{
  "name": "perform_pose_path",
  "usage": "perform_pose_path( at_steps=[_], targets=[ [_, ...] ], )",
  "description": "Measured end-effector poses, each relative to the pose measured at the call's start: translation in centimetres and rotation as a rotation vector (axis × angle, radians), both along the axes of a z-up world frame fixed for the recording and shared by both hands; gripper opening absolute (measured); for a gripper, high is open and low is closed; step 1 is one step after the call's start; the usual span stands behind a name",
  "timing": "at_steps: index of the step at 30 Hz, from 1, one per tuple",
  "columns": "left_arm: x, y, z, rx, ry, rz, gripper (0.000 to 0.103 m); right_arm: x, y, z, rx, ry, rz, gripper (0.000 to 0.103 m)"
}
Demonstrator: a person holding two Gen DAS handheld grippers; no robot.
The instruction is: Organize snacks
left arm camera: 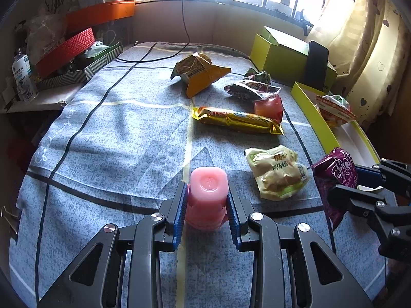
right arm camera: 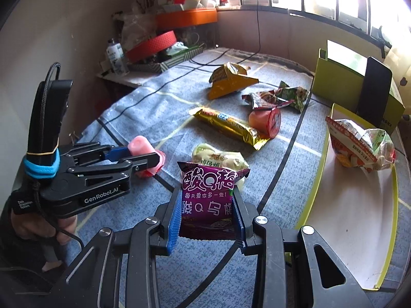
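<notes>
My left gripper [left arm camera: 206, 200] is shut on a pink jelly cup [left arm camera: 207, 195], held upside down just above the blue cloth; it also shows in the right wrist view [right arm camera: 143, 151]. My right gripper [right arm camera: 206, 213] is shut on a purple snack packet [right arm camera: 208, 197], also seen at the right edge of the left wrist view [left arm camera: 334, 177]. On the cloth lie a pale green packet [left arm camera: 277, 172], a gold bar packet [left arm camera: 239, 120], a red jelly cup [left arm camera: 269, 107], dark wrappers [left arm camera: 251, 87] and a yellow bag [left arm camera: 200, 74]. A yellow-green tray [right arm camera: 354, 205] at the right holds one orange-and-white packet [right arm camera: 359, 141].
A yellow-green box [left arm camera: 285, 56] with a black phone [left arm camera: 317, 64] leaning on it stands behind the tray. Red and orange containers [left arm camera: 69, 48], a striped box and a bottle [left arm camera: 23, 77] crowd the left side. A black cable [left arm camera: 154, 56] crosses the far cloth.
</notes>
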State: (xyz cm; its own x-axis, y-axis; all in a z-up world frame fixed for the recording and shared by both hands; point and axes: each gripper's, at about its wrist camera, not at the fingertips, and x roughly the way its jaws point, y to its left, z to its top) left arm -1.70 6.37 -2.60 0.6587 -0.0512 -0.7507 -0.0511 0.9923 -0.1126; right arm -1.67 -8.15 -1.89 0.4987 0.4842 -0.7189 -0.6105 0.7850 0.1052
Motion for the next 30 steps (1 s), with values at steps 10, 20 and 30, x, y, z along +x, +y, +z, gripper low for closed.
perform_pose_path(
  at_steps=[10,20,30],
  targets=[
    [2.1,-0.9,3.9,0.006,-0.092,-0.03,0.031,1.7,-3.3,2.7,0.055,-0.056,-0.091,0.033],
    [4.5,-4.2,4.9,-0.012,-0.117,-0.098,0.019,2.7,-7.2,2.9,0.071,-0.052,-0.202,0.033],
    [5.0,-4.8,4.7,-0.07,-0.121,-0.139,0.009,3.1,-9.9,2.5,0.067,-0.038,-0.27,0.033]
  ],
)
